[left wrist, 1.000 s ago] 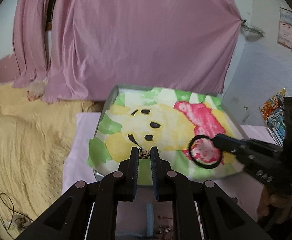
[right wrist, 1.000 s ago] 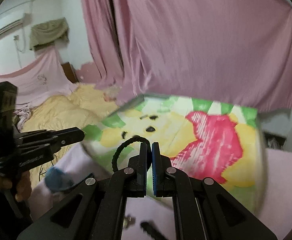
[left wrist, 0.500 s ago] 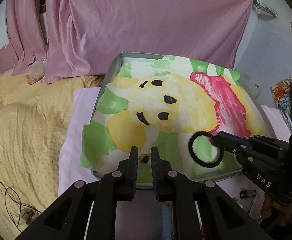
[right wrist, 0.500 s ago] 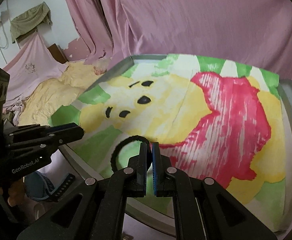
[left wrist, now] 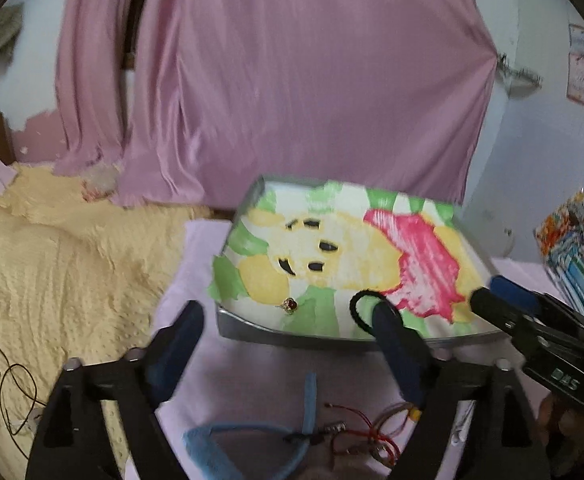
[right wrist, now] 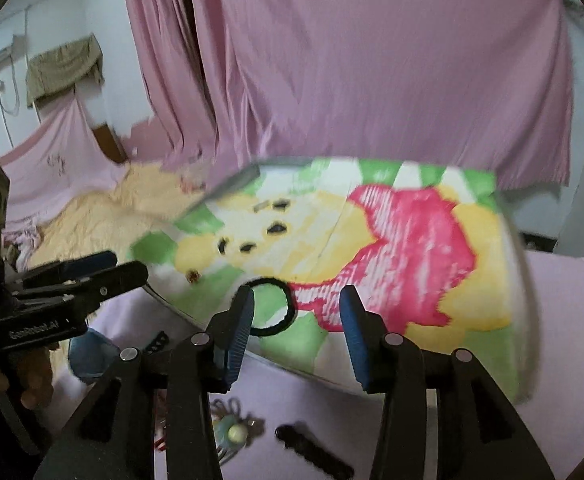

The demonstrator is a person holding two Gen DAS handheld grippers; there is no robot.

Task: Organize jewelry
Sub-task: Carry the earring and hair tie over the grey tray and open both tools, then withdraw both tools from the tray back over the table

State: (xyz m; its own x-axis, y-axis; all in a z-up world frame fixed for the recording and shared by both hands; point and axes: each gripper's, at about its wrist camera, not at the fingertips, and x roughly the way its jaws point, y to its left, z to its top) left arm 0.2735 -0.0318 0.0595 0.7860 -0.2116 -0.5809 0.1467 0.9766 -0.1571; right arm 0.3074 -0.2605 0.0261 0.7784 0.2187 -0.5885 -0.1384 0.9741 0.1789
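Note:
A metal tray (left wrist: 252, 326) lined with a cartoon-bear cloth sits on the pink table cover. A small ring with a red stone (left wrist: 290, 305) lies on the cloth near the tray's front edge. A black hair tie (left wrist: 353, 308) lies to its right. My left gripper (left wrist: 288, 330) hovers just in front of the tray, its jaws opening wide and empty. In the right wrist view my right gripper (right wrist: 298, 316) has its jaws opening with nothing pressed between them. The hair tie (right wrist: 269, 280) lies just beyond its left finger, and the ring (right wrist: 193, 277) further left.
A blue headband (left wrist: 308, 396) and red-wired trinkets (left wrist: 356, 432) lie on the cover below the left gripper. A black hair clip (right wrist: 312, 448) and a green bead piece (right wrist: 232, 434) lie under the right one. A yellow bedspread (left wrist: 52, 272) is on the left, a pink curtain behind.
Both grippers went from shut to open. The ring left the left jaws and the hair tie left the right jaws; both now rest on the tray. Both grippers drew back.

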